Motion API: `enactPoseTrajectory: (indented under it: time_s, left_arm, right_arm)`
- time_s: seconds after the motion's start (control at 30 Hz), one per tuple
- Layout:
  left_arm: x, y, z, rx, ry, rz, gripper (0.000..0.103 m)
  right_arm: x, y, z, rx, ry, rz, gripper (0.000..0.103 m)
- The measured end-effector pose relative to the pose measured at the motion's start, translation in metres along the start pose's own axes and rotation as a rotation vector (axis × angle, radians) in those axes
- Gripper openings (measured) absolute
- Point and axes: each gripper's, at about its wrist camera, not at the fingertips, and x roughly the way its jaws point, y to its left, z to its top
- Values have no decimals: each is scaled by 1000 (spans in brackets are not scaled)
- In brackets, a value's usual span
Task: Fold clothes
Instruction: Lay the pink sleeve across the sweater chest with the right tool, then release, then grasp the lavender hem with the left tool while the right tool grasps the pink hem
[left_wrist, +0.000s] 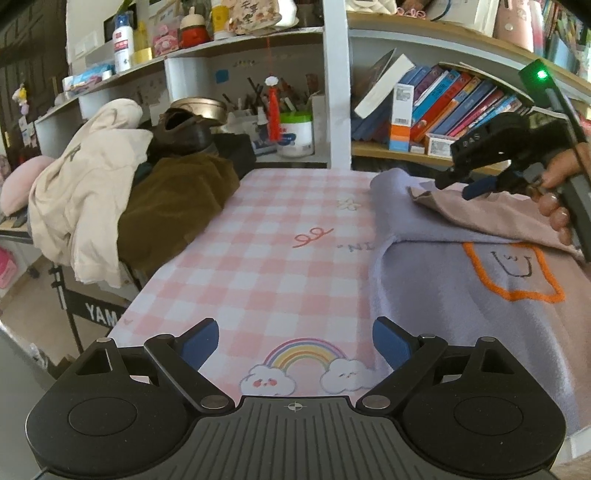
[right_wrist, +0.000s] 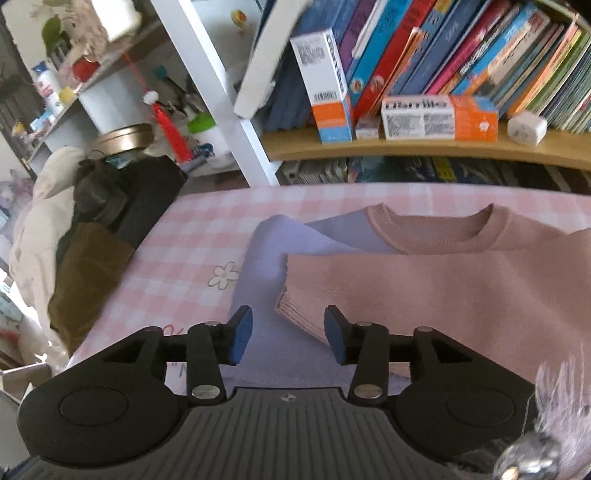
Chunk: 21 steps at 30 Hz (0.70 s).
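Observation:
A lilac sweater (left_wrist: 461, 295) with an orange outlined face patch lies flat on the right half of the pink checked table (left_wrist: 258, 258). Its pink sleeve (right_wrist: 424, 288) is folded across the chest, below the pink collar (right_wrist: 436, 236). My right gripper (right_wrist: 288, 334) hangs just over the sleeve's ribbed cuff (right_wrist: 295, 314); its blue pads stand apart and press on nothing. In the left wrist view the right gripper (left_wrist: 454, 184) is held in a hand above the pink sleeve (left_wrist: 498, 214). My left gripper (left_wrist: 295, 345) is open over the rainbow print at the table's near edge, beside the sweater's left hem.
A heap of clothes fills the table's left end: a cream garment (left_wrist: 85, 192) over a brown one (left_wrist: 177, 206). Behind the table stand shelves with leaning books (left_wrist: 443, 103), boxes (right_wrist: 436, 118) and a white upright post (left_wrist: 338, 92). The table's left edge drops to the floor.

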Motion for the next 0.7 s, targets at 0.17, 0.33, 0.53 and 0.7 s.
enactPoseTrajectory:
  time_s: [0.17,0.33,0.53,0.7]
  left_arm:
    - [5,0,3,-14,16,-27,93]
    - [11,4,0,-55,35,-75,93]
    - [15,3,3,-51,38,-84,93]
    - [22,-3,3,-17,83,-104,93]
  right_arm:
    - [-49,-16,-26,-31,-20,-57,54]
    - [-105,-42,-76,-65,-19,-150,57]
    - [-162,-80,-140,32,-19,-305,57]
    - [-190,-101,-180,152,-34,-372,57]
